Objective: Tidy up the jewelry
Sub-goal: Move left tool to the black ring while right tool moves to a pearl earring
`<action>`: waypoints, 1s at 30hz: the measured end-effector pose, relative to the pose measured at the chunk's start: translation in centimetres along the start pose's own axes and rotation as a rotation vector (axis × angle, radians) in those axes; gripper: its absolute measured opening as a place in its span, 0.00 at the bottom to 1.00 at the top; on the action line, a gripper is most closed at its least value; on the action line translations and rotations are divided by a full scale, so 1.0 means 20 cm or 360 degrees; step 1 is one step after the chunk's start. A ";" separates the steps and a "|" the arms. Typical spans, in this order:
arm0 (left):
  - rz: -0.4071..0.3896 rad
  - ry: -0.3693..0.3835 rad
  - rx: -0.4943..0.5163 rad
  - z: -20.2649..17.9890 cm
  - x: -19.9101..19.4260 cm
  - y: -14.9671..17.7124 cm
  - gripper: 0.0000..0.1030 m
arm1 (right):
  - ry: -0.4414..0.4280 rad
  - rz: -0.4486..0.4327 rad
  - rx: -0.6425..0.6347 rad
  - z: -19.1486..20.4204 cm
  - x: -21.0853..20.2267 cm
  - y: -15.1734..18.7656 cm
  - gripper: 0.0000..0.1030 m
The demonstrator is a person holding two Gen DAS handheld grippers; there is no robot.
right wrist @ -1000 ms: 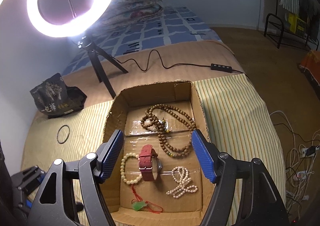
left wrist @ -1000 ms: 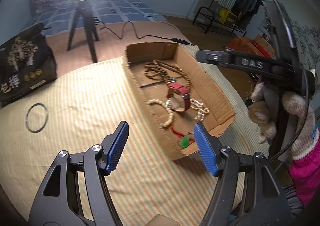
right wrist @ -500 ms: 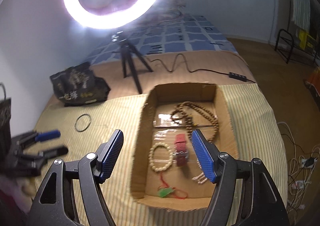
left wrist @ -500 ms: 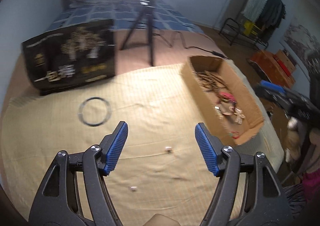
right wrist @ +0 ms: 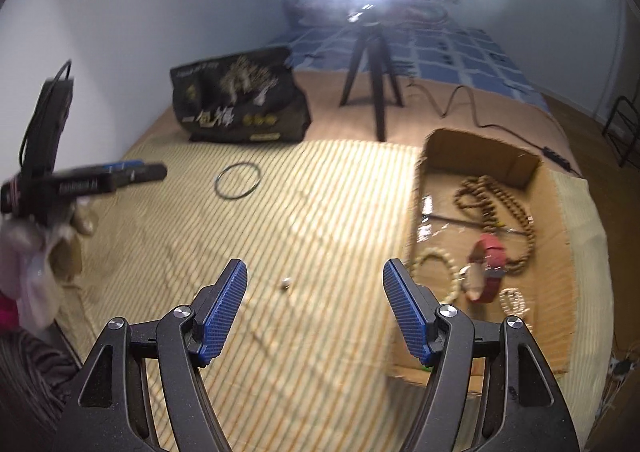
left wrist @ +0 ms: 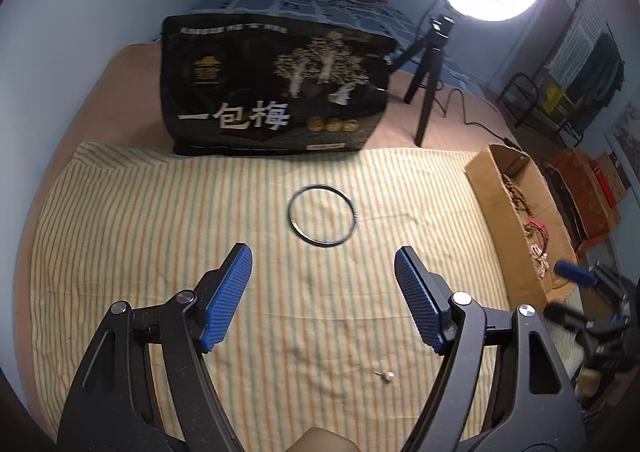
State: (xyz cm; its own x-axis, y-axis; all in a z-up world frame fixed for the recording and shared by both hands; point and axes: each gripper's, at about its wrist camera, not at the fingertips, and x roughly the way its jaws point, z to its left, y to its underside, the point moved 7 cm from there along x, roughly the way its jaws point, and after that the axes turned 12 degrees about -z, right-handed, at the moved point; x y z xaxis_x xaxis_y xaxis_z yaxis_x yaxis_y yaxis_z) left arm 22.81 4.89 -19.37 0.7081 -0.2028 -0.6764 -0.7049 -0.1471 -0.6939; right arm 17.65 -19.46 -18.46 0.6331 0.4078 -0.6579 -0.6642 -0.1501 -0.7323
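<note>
A thin dark bangle (left wrist: pixel 323 214) lies flat on the striped cloth; it also shows in the right wrist view (right wrist: pixel 237 180). My left gripper (left wrist: pixel 323 298) is open and empty, hovering just short of the bangle. A small pearl stud (left wrist: pixel 387 375) lies on the cloth near it, also seen in the right wrist view (right wrist: pixel 286 283). A cardboard box (right wrist: pixel 476 148) on the right holds a brown bead necklace (right wrist: pixel 500 200), a red watch (right wrist: pixel 490 264), a pale bead bracelet (right wrist: pixel 438 264) and a pearl piece (right wrist: pixel 514 300). My right gripper (right wrist: pixel 315 310) is open and empty, left of the box.
A black printed bag (left wrist: pixel 276 84) stands at the back of the cloth. A ring light on a tripod (right wrist: pixel 370 64) stands behind, its cable trailing right. The striped cloth (left wrist: pixel 160 232) covers the table. The box also shows at the right edge of the left wrist view (left wrist: pixel 504 220).
My left gripper has swung left from the box to face the bangle. My right gripper has also turned left, so the box is now on its right. Both stay open.
</note>
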 end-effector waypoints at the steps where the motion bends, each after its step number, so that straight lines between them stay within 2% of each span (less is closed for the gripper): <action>1: -0.0001 -0.0002 -0.0004 0.01 0.00 0.00 0.74 | -0.0009 0.0010 -0.0005 0.01 0.01 0.01 0.68; 8: 0.0031 0.0021 -0.0028 0.05 0.07 0.01 0.74 | -0.0067 0.0117 -0.0027 0.11 0.13 0.13 0.68; 18: 0.0116 0.0090 0.0023 -0.06 0.25 0.07 0.74 | -0.0084 0.0192 -0.0036 0.15 0.27 0.20 0.68; 30: 0.0217 -0.0006 0.0117 -0.11 0.53 0.15 0.74 | -0.0078 0.0241 -0.0060 0.13 0.35 0.24 0.68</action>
State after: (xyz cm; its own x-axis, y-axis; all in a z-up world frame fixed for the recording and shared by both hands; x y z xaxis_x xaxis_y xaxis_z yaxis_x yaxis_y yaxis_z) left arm 28.16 0.21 -28.02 0.6062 -0.2127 -0.7664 -0.7898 -0.0472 -0.6116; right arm 17.96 -15.03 -26.12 0.5059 0.4213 -0.7527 -0.7349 -0.2464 -0.6319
